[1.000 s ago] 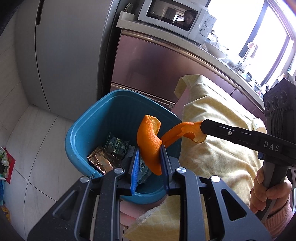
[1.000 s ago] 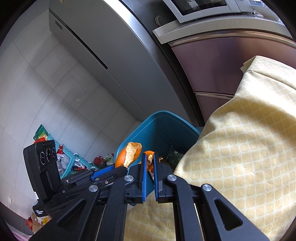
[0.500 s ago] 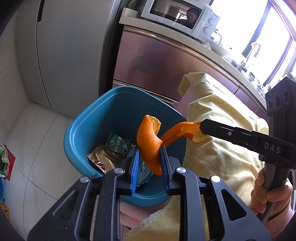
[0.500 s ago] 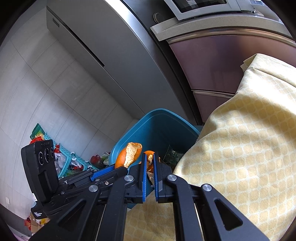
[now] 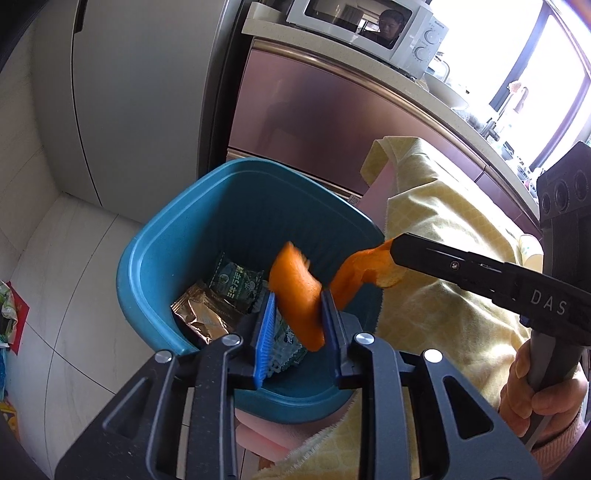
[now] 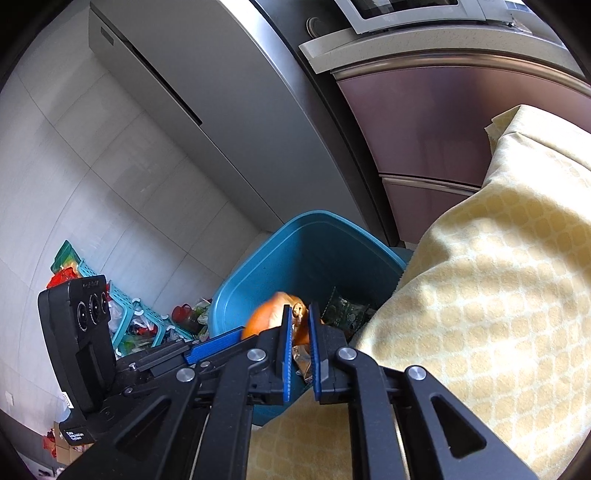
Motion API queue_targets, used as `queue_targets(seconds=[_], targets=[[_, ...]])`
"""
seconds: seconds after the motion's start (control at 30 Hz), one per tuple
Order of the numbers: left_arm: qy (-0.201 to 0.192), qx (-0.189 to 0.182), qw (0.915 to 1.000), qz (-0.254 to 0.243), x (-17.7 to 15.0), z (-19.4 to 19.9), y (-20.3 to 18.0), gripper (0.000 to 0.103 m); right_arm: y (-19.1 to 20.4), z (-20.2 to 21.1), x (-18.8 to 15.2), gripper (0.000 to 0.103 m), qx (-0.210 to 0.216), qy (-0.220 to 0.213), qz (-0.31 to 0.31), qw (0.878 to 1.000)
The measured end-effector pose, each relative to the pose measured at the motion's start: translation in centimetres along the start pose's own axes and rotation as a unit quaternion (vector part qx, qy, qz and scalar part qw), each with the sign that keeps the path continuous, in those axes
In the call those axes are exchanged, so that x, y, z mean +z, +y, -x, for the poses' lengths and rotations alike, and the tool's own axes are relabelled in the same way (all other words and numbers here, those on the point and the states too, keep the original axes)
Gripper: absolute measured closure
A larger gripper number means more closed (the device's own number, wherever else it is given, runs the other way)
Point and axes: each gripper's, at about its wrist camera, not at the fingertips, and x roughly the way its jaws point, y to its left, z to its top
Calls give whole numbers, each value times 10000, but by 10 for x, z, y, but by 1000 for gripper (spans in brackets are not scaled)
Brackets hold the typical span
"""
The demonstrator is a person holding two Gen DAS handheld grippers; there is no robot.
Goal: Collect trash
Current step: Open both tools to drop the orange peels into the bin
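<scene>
A blue bin [image 5: 221,206] stands on the floor beside the table, with snack wrappers [image 5: 229,284] inside. My left gripper [image 5: 297,306] is over the bin with its jaws parted; a blurred orange peel [image 5: 295,295] tilts between the pads, leaning on the right one. My right gripper [image 6: 297,325] is shut on a second orange peel [image 5: 364,269] above the bin's right rim. The bin also shows in the right wrist view [image 6: 306,258], with the left gripper [image 6: 210,343] beside it.
A yellow cloth [image 5: 443,258] covers the table to the right of the bin. A grey fridge [image 5: 147,92] and pink cabinets [image 5: 314,122] stand behind, with a microwave [image 5: 365,29] on the counter. Baskets of clutter [image 6: 129,317] sit on the floor.
My left jaws have opened wider and the peel between them has tipped over and blurred. The right gripper still holds its peel in the same place.
</scene>
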Motion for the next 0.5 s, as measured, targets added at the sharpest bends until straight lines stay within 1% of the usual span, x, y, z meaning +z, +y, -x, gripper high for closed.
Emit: queue_targets(seconds=[0.03,0.13,0.27,0.4,0.5], targets=[[4,-18,10000,23,0,-1,1,79,0,-1,0,94,14,20,5,10000],[25,-69,9999,91,-1,-5,3,74,0,1,-1,94,4,-2,39,10000],[0,-90,9999,106,-3,-3,3,72,-5,4,-2,93,55,-12,-7,10000],[-148,-106,9998,8,-5,8,0,67,-12,14,-5,86,159,-78,-69,9998],[-299,-134,9994,-72,-7,20,-6,61,-14,29,-9,82,168,-184,15,9997]])
